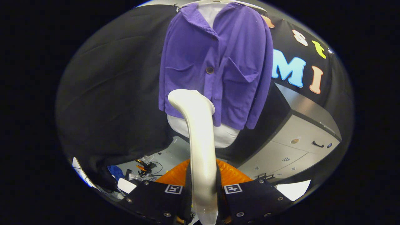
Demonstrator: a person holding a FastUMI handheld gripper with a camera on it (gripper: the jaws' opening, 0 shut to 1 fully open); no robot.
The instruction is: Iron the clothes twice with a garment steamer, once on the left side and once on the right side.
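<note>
A purple buttoned shirt (218, 62) hangs on a hanger over a white undershirt (223, 137), in front of the black cloth wall. My gripper (203, 187) is shut on the white garment steamer (200, 147), both fingers pressing its handle. The steamer rises from between the fingers, and its curved head (190, 98) lies over the lower left part of the shirt near the hem. Whether the head touches the cloth I cannot tell.
A grey cabinet (300, 137) with drawers and a dark handle stands to the right of the shirt. An orange ribbed object (231, 175) sits just beyond the fingers. Cables, a blue cloth (116, 172) and small items lie on the floor at lower left.
</note>
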